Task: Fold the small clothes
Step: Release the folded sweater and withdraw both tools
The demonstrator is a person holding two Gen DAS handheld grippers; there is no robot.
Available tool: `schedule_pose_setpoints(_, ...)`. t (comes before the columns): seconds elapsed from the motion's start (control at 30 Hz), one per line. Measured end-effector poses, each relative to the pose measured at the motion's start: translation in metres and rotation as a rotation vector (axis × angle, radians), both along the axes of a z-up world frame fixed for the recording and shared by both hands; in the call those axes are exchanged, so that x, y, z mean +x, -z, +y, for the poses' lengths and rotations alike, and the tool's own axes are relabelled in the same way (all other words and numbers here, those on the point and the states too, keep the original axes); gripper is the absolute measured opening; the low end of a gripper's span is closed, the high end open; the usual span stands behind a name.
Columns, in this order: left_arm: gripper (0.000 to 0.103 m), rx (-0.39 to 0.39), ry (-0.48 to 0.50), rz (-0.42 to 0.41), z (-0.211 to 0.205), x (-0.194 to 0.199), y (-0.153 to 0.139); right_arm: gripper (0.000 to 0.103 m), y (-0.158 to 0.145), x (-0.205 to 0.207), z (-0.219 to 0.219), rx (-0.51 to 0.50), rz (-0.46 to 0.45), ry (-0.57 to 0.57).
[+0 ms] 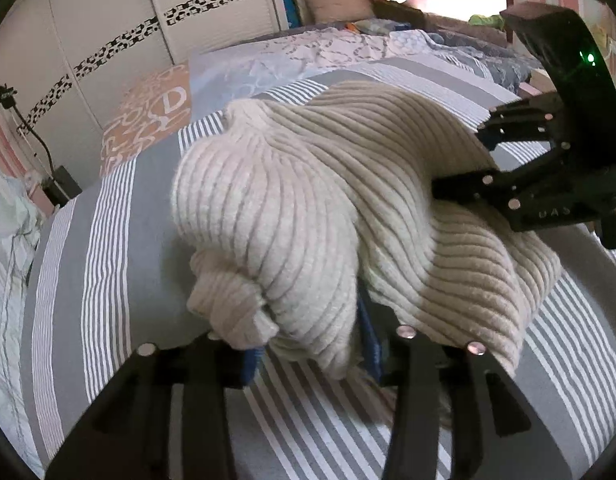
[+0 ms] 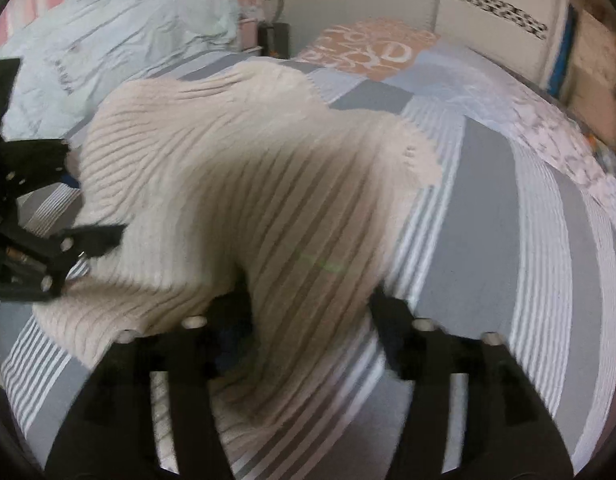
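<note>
The left gripper (image 1: 311, 344) has its jaws spread wide around a bunched fold of the cream ribbed sweater (image 1: 308, 208), and the fingertips are hidden under the knit. The right gripper (image 2: 308, 312), blurred, also stands wide with cloth between. The sweater lies on the striped bedspread (image 1: 108, 240). Farther, an orange pillow (image 1: 148, 116) shows a letter "D".

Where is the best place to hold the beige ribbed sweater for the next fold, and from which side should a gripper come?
Judging by its pose, grip the ribbed sweater at the flat edge near the right gripper, coming in low from the right. The left end, by the left gripper, is bunched thick and would likely slip.
</note>
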State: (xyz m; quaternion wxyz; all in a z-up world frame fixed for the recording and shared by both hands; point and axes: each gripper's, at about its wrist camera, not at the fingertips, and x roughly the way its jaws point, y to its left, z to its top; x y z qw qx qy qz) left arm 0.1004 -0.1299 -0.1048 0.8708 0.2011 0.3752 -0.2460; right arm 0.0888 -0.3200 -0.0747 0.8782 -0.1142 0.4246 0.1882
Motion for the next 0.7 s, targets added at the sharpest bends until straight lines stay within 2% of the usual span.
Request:
schedule_pose_setpoints(0.03, 0.057, -0.002, -0.018, -0.005, 0.001, 0.0, -0.001, 0.08, -0.003, -0.003, 0.001, -0.022, -0.017, 0.003)
schedule_pose_setpoints(0.07, 0.069, 0.004, -0.035, -0.013, 0.002, 0.0, -0.002, 0.085, -0.005, -0.006, 0.002, -0.047, -0.029, 0.007)
schedule_pose_setpoints(0.13, 0.078, 0.007, -0.068, -0.024, 0.004, 0.002, -0.006, 0.093, -0.008, -0.01, -0.001, -0.042, -0.013, 0.014)
schedule_pose_setpoints(0.2, 0.085, -0.015, -0.098, 0.0, 0.009, 0.003, -0.01, 0.1, -0.013, -0.019, -0.005, -0.04, -0.009, 0.038)
schedule_pose_setpoints(0.27, 0.097, -0.027, -0.119, 0.003, 0.015, 0.003, -0.013, 0.1, -0.018, -0.029, -0.01, -0.041, -0.02, 0.072)
schedule_pose_setpoints(0.43, 0.101, -0.006, -0.152, -0.039, 0.026, -0.018, -0.02, 0.1, -0.029, -0.061, -0.026, -0.005, -0.054, 0.196)
schedule_pose_setpoints(0.53, 0.101, 0.002, -0.174, -0.043, 0.034, -0.029, -0.022, 0.1, -0.038, -0.093, -0.034, 0.08, -0.127, 0.306)
schedule_pose_setpoints(0.63, 0.101, -0.044, -0.222, -0.02, 0.049, -0.042, -0.029, 0.1, -0.036, -0.116, -0.032, 0.128, -0.144, 0.369)
schedule_pose_setpoints(0.7, 0.101, -0.073, -0.251, -0.01, 0.058, -0.048, -0.034, 0.1, -0.034, -0.129, -0.026, 0.099, -0.183, 0.397)
